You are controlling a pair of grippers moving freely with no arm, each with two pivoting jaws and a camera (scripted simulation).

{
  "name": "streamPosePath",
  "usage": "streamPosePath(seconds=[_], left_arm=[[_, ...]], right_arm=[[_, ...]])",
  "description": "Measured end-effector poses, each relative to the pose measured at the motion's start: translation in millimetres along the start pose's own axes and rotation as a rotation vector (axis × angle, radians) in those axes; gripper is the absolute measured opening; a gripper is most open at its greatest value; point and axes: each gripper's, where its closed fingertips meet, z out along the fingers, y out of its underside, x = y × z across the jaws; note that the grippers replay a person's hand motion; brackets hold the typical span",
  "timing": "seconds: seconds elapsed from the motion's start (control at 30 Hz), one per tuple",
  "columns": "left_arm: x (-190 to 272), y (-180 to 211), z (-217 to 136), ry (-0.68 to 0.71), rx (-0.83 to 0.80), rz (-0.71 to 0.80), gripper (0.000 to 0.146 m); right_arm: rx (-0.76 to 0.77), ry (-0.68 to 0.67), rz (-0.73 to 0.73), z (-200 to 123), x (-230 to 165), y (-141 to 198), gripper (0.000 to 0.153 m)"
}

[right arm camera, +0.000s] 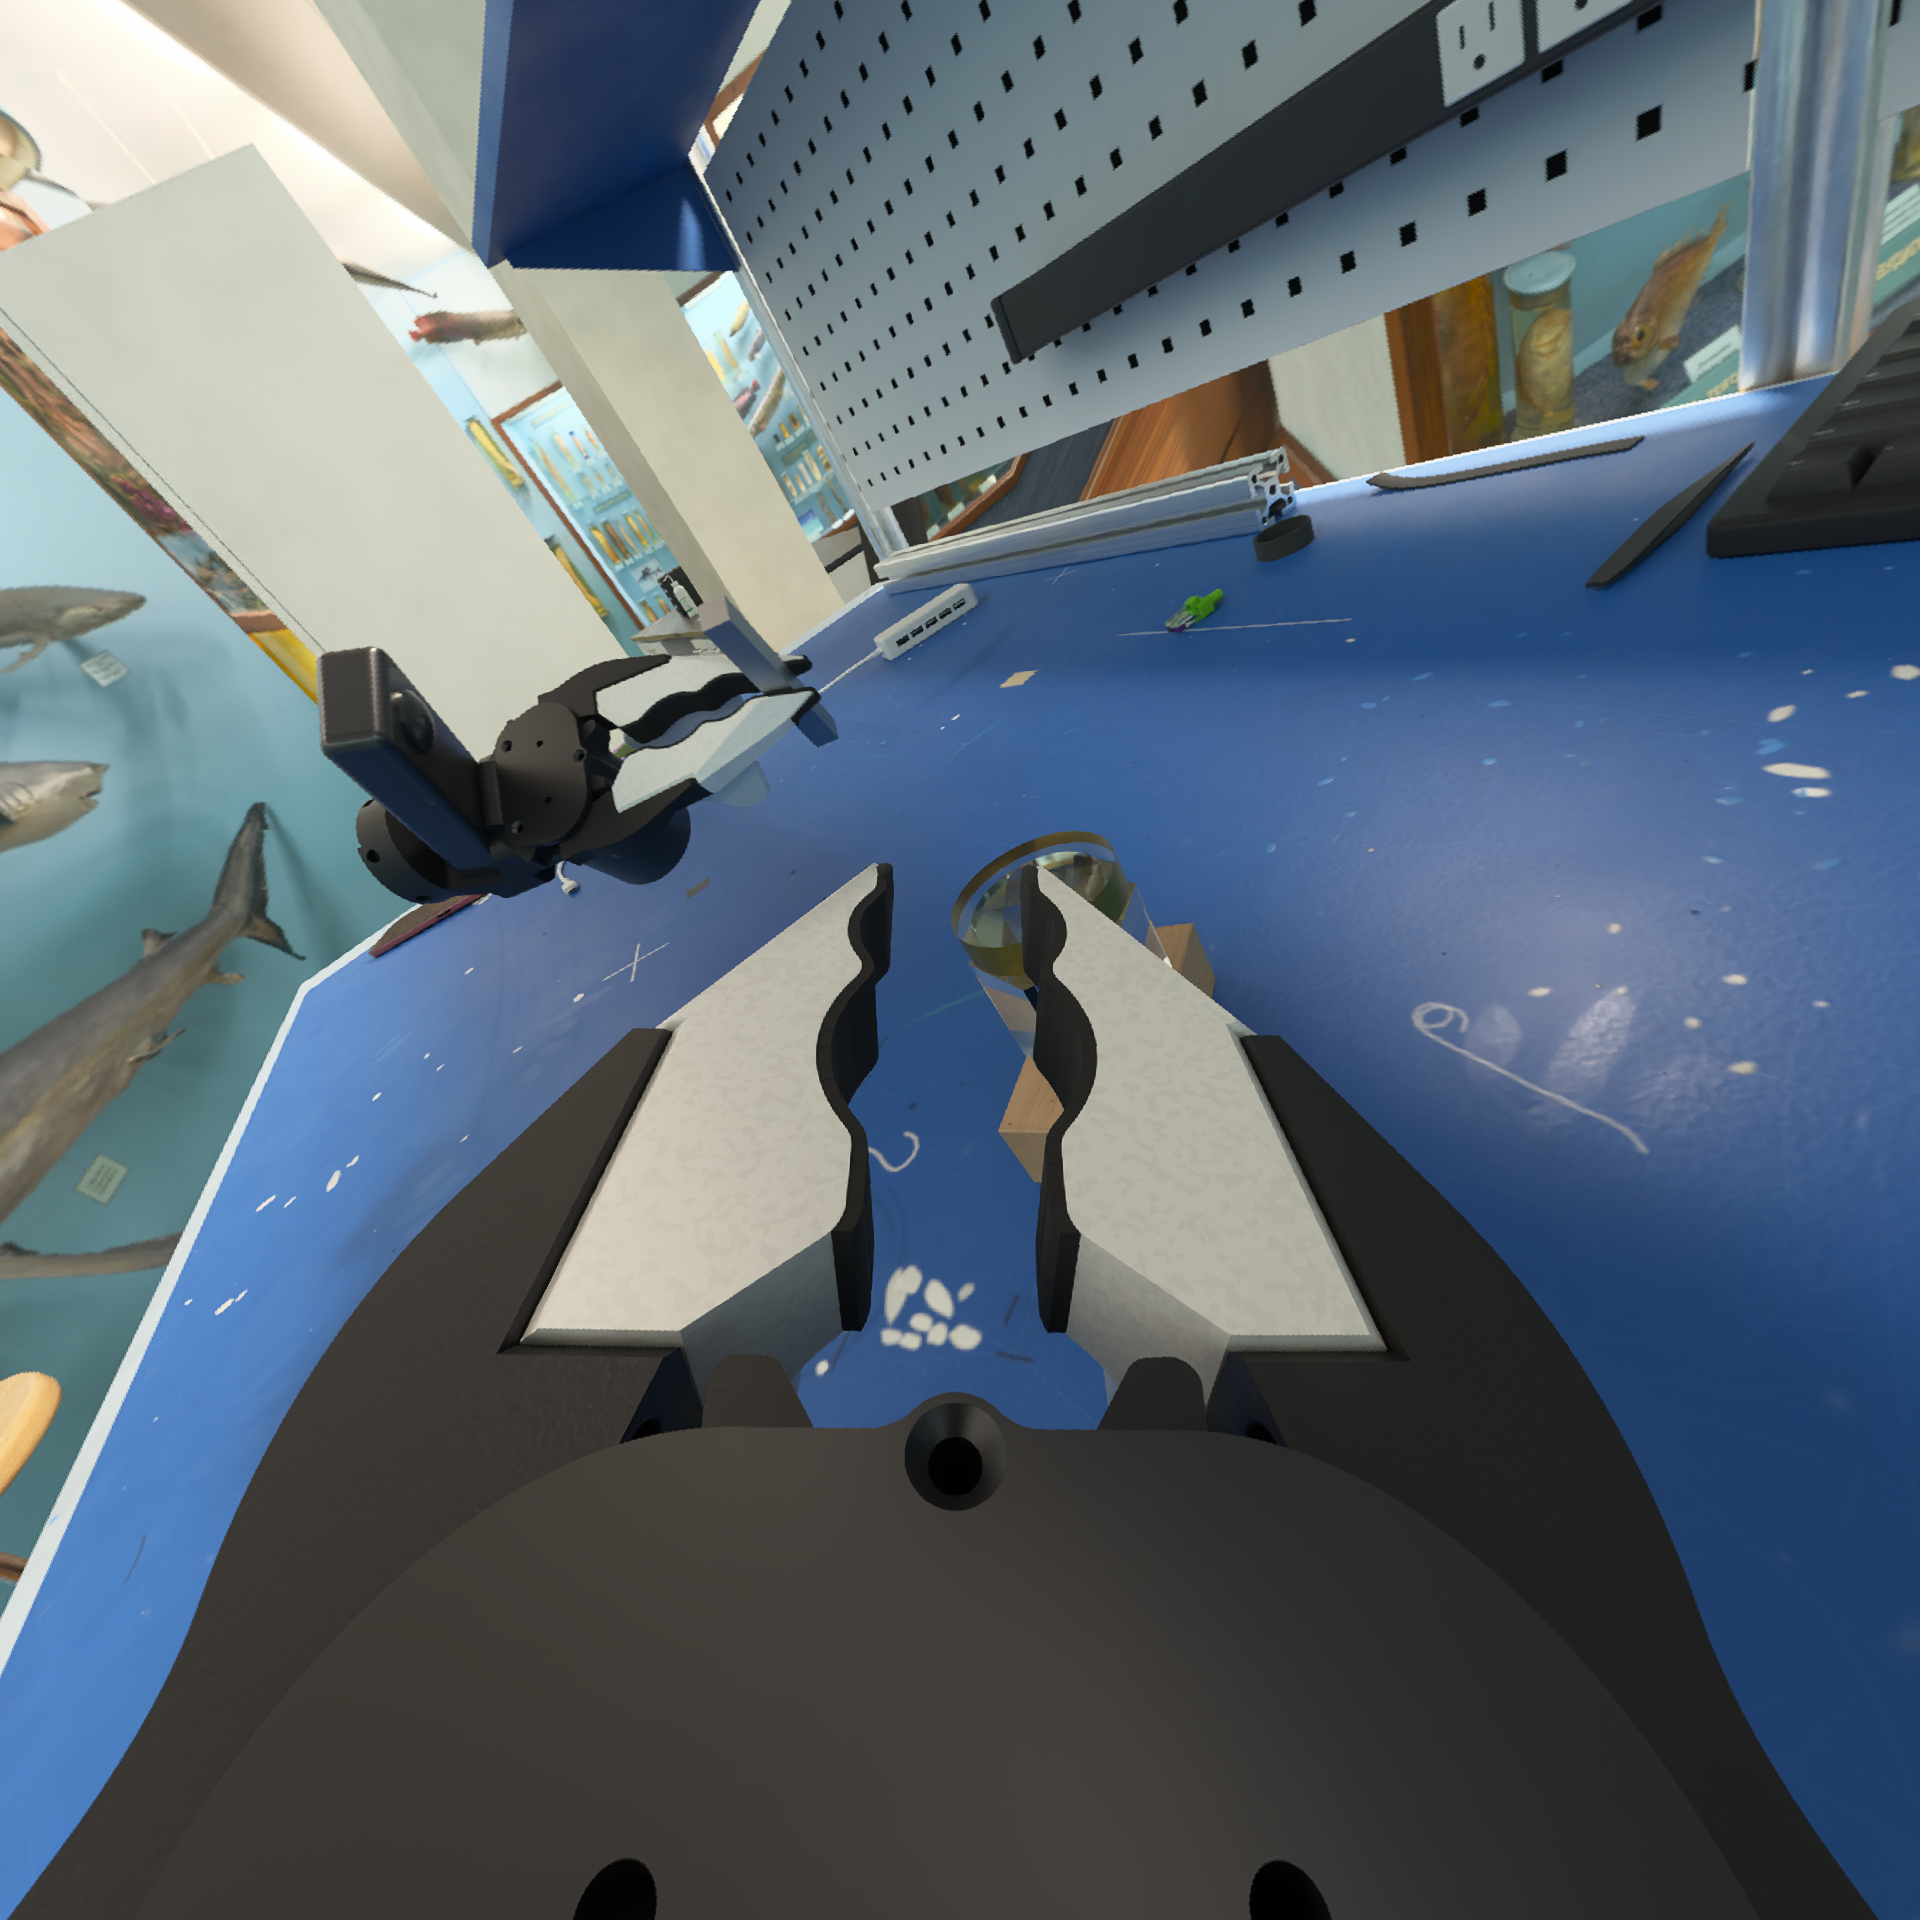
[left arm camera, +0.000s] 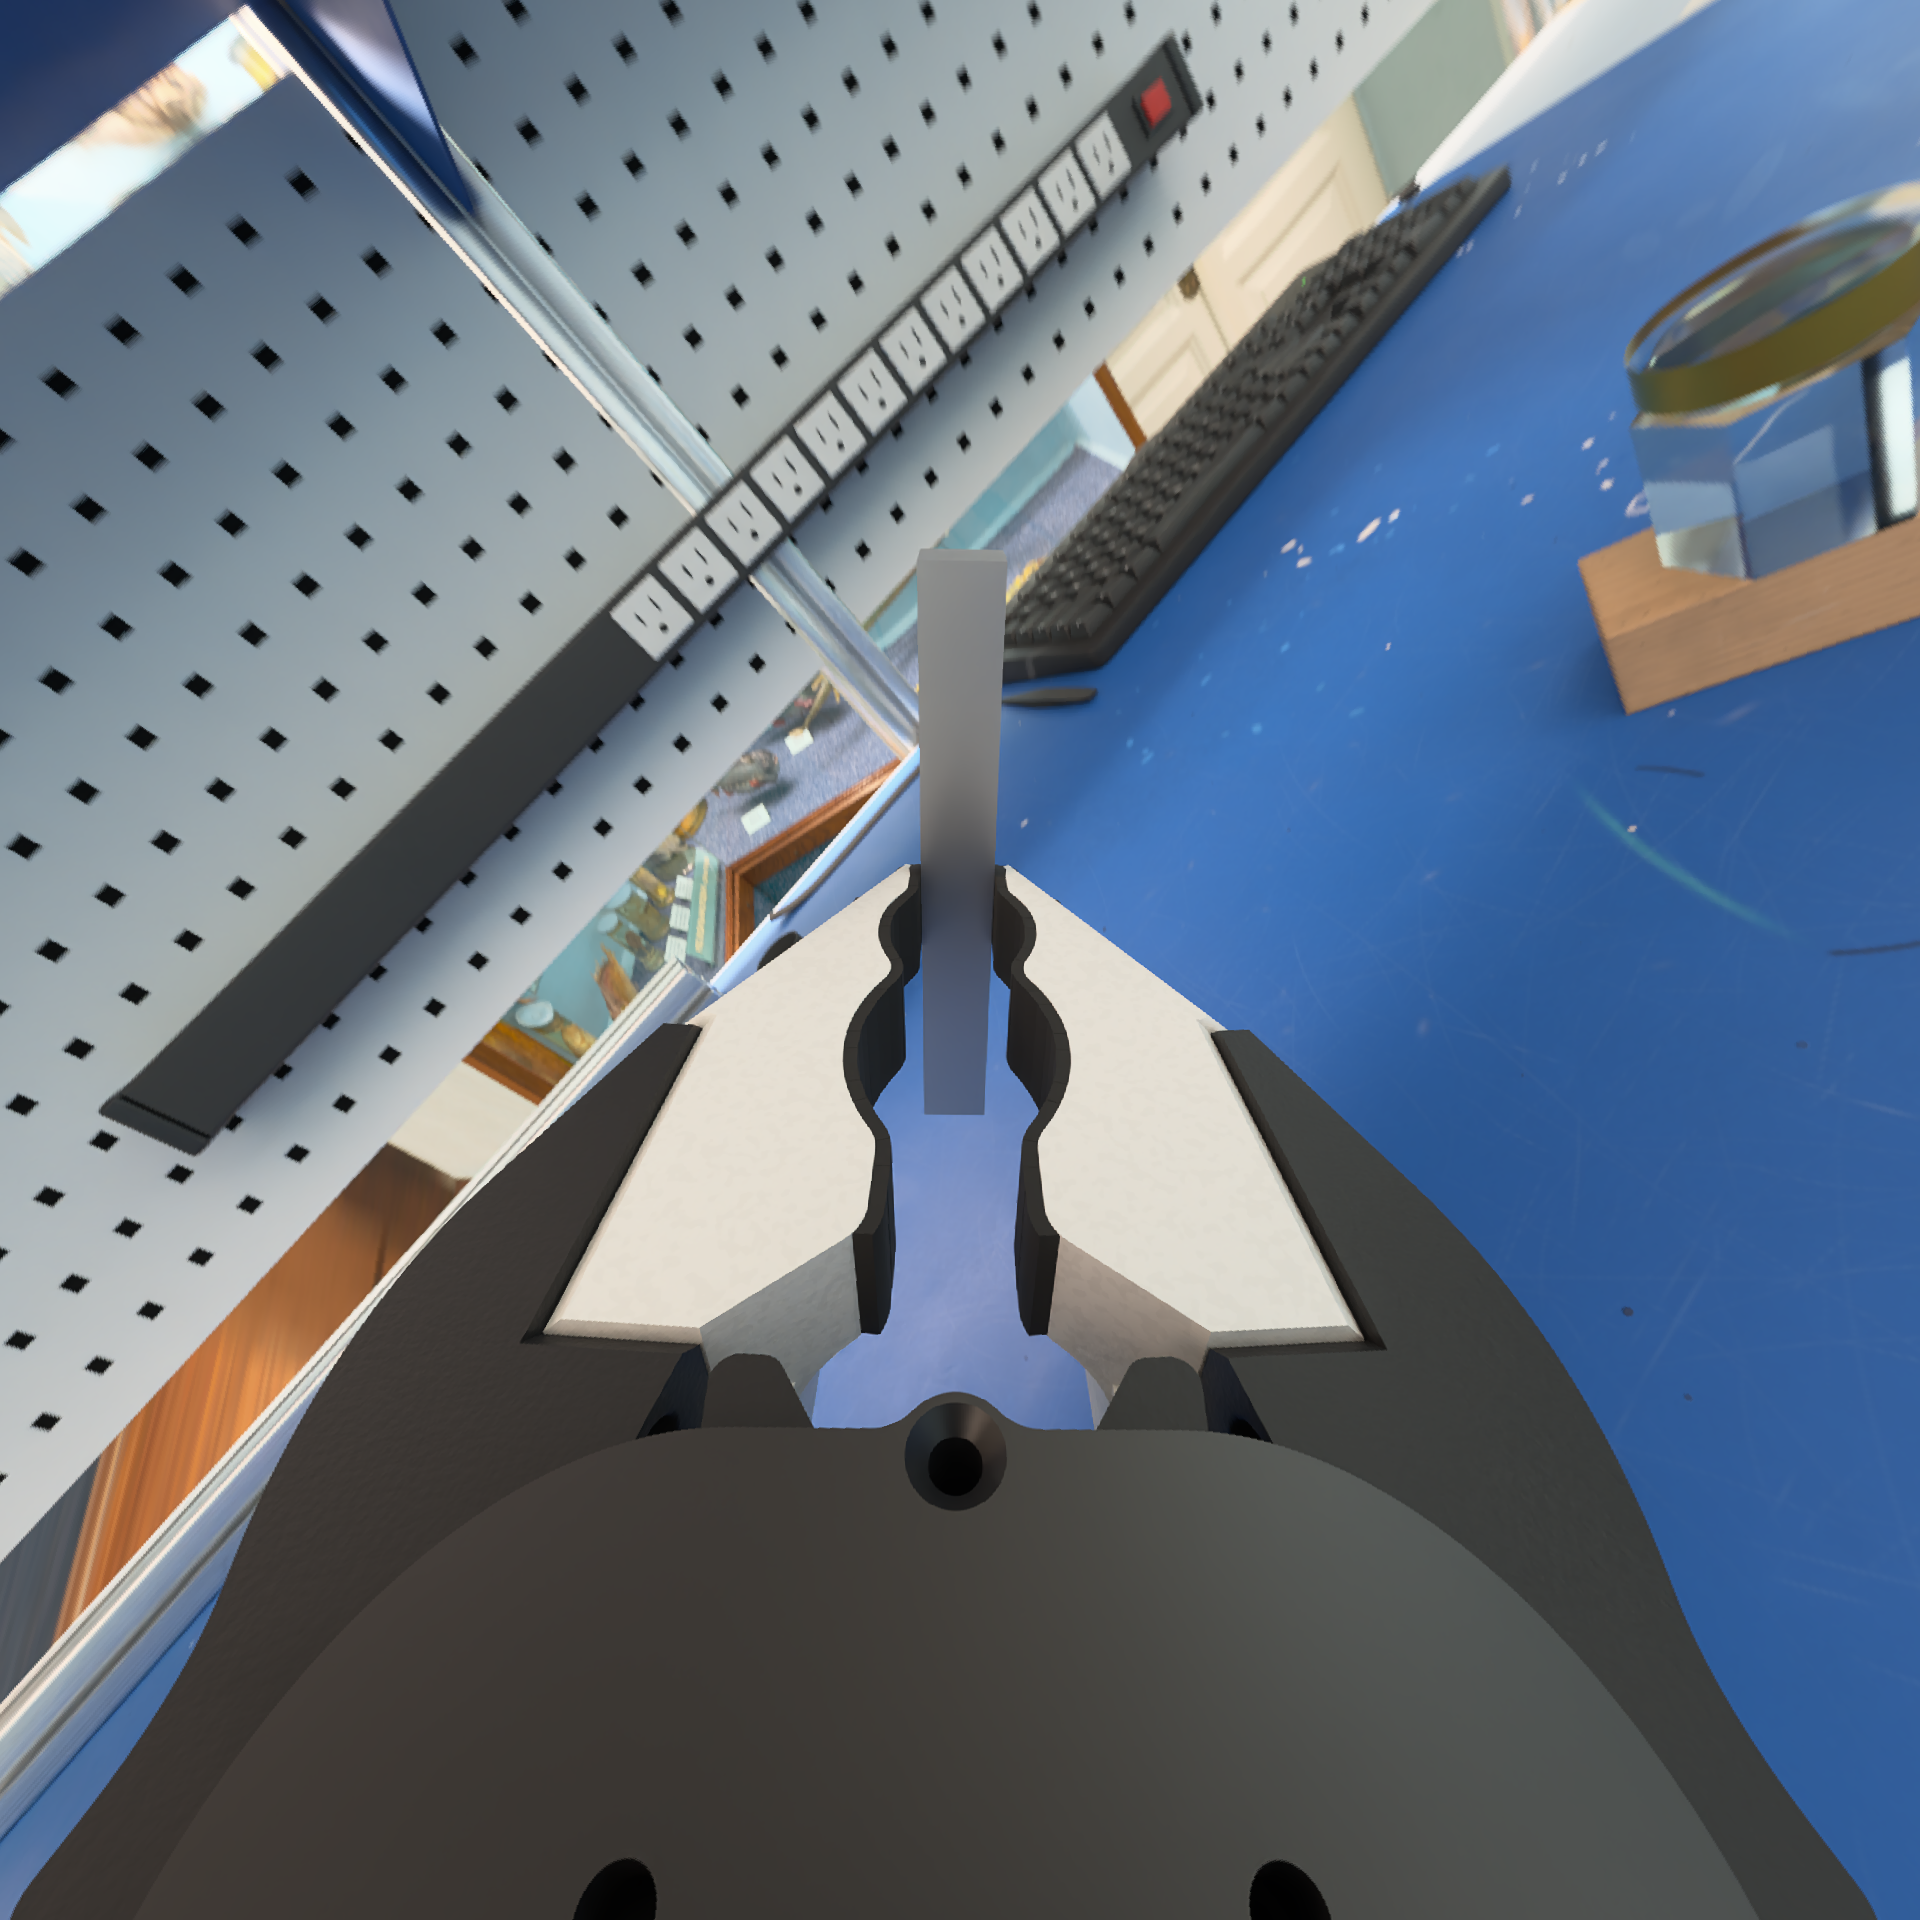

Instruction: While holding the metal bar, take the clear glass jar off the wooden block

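Note:
My left gripper point(left arm camera: 956, 883) is shut on the grey metal bar point(left arm camera: 958, 727), which sticks out forward between the fingertips above the blue table. The clear glass jar point(left arm camera: 1787, 416) stands on the wooden block point(left arm camera: 1725, 623) at the right edge of the left wrist view. In the right wrist view my right gripper point(right arm camera: 958, 883) is open and empty above the table; the jar point(right arm camera: 1003, 914) and block point(right arm camera: 1031, 1127) lie just beyond it, partly hidden by the right finger. The left gripper point(right arm camera: 769, 707) with the bar point(right arm camera: 764, 655) shows farther off at the left.
A black keyboard point(left arm camera: 1247, 416) lies by the pegboard wall point(left arm camera: 312, 623) with a power strip point(left arm camera: 831, 436). In the right wrist view an aluminium rail point(right arm camera: 1091, 525), a white hub point(right arm camera: 925, 621), a green item point(right arm camera: 1195, 608) and the keyboard corner point(right arm camera: 1839, 468) sit at the back. The table edge point(right arm camera: 208, 1195) runs along the left.

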Motion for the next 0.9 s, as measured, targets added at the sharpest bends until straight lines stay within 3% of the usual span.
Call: streamPosePath(seconds=[0.13,0.53,0.9], left_arm=[[10.2,14.3,5.1,0.038,-0.092,0.006,0.012],[17.7,15.8,8.0,0.084,-0.077,-0.024,0.012],[38.9,-2.7,5.6,0.125,-0.035,0.147,0.012]], right_arm=[[-0.024,-0.011,-0.008,7.6,-1.1,3.7,0.024],[-0.045,0.021,0.063,13.5,13.5,5.2,0.022],[-0.145,0.099,-0.095,17.6,12.8,21.7,0.026]])
